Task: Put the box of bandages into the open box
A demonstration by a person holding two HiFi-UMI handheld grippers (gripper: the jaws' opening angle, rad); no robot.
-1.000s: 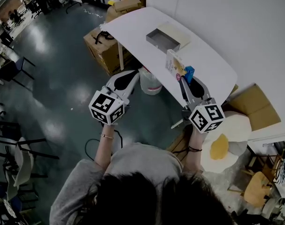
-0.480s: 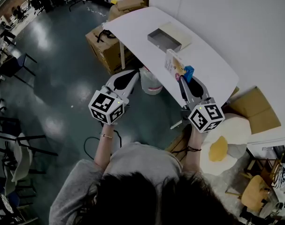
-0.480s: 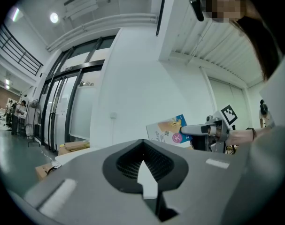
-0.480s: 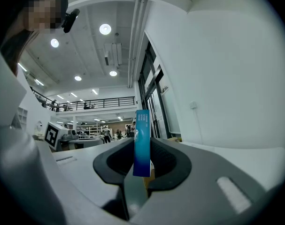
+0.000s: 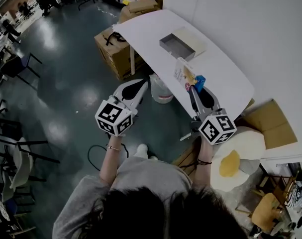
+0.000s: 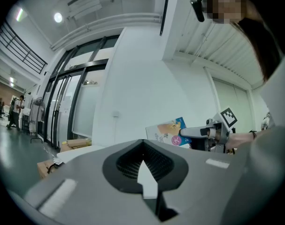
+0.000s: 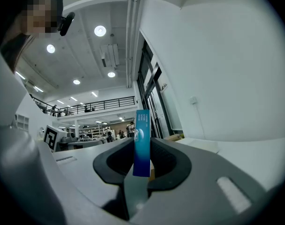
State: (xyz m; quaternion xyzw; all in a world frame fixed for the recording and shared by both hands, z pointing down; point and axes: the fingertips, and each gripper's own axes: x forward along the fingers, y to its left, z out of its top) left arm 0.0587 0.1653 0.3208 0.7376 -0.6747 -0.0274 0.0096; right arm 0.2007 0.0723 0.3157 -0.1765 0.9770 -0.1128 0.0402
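Bandage box (image 5: 185, 74) in right gripper (image 5: 195, 85), open box (image 5: 176, 44) beyond on table (image 5: 223, 76).

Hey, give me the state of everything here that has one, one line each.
box of bandages: held up in the right gripper, not yet in the open box.
open box: open, on the white table.
right gripper: shut on the box of bandages.
left gripper: shut, empty.
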